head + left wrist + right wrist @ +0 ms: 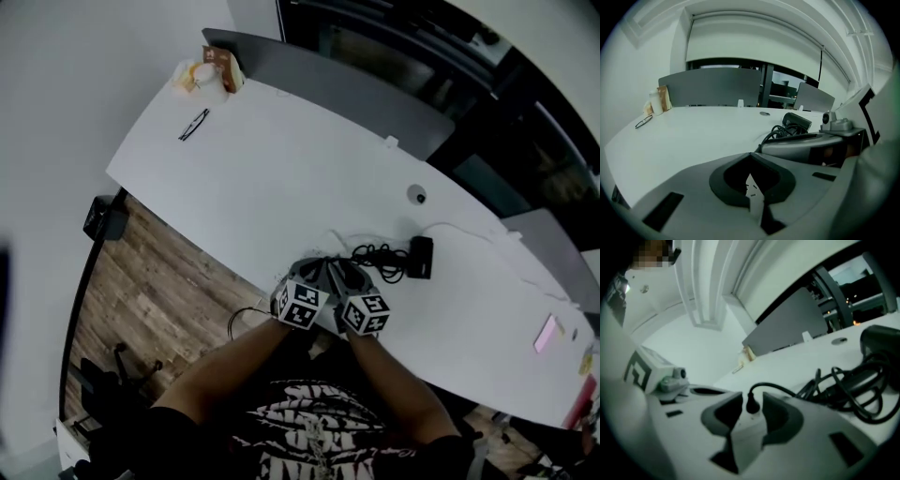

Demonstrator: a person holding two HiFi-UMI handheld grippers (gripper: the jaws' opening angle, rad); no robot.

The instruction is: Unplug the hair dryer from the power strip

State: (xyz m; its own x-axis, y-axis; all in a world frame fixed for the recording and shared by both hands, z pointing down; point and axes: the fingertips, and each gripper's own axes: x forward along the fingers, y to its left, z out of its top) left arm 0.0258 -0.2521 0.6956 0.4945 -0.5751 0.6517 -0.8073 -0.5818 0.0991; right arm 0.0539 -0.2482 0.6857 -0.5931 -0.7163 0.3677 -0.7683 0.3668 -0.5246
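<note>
The left forearm [234,361] and right forearm [398,384] are reaching forward side by side. The left gripper [317,274] and right gripper [352,278] are sitting close together, both angling downward, their marker cubes almost touching. The left gripper's jaws are meeting at the tips, gripping nothing. The right gripper's jaws are standing apart, flanking a plug [751,404] without pinching it.

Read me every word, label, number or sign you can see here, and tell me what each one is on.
No text here can be read.
White print on the person's black shirt: too blurred to read.
Brown carton, far back: too small to read.
Marker cubes: black-and-white square patterns only, no words.
</note>
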